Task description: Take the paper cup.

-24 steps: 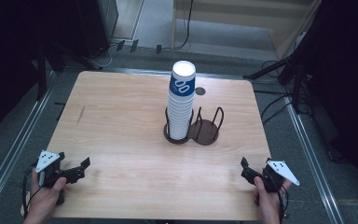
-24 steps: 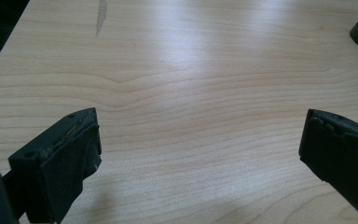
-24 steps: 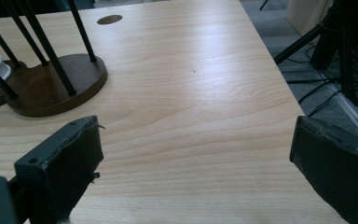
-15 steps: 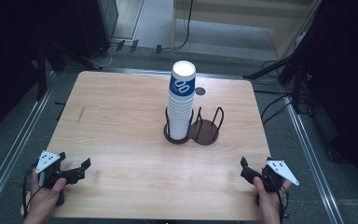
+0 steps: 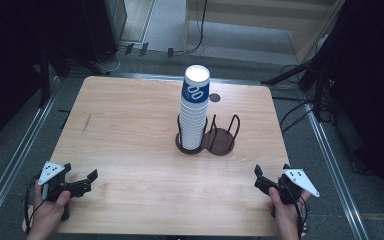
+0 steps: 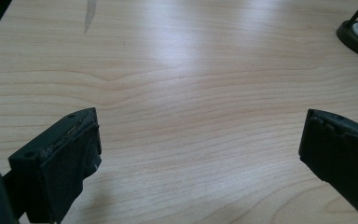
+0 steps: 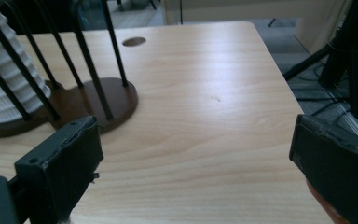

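Both your grippers, left gripper (image 5: 87, 181) and right gripper (image 5: 261, 181), are spread wide and hold nothing. The stack of paper cups (image 5: 194, 112) stands in the cup holder (image 5: 220, 142) mid-table. Reach slowly and pinch the top cup gently.

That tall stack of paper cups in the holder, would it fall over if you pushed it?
Probably, near the top. The stack of paper cups rises well above the wire holder, so the upper cups have no support and look apt to tip or slide off. Lower down, the black wires likely keep it steady. Paper cups are likely light and easily crushed, so a gentle squeeze seems wise.
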A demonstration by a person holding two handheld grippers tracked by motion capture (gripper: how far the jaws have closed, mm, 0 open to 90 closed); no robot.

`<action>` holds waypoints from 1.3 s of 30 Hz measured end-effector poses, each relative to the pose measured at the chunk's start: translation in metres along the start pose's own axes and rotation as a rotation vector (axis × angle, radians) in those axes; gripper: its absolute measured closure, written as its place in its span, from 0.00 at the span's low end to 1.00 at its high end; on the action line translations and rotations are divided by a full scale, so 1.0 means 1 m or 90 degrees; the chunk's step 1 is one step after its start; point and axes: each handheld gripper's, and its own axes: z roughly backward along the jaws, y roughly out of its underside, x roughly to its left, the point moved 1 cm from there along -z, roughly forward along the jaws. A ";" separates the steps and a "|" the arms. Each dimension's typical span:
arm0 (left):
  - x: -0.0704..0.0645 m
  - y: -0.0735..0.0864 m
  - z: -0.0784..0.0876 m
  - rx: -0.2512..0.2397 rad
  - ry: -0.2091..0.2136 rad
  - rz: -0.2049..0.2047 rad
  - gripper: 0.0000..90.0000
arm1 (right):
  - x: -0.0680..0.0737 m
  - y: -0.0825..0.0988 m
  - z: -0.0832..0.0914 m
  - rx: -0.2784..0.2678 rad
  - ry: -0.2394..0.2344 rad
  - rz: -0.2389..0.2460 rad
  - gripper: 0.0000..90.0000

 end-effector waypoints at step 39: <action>-0.003 0.001 -0.001 0.010 -0.025 -0.008 0.08 | 0.067 -0.065 0.002 -0.042 -0.071 0.062 0.10</action>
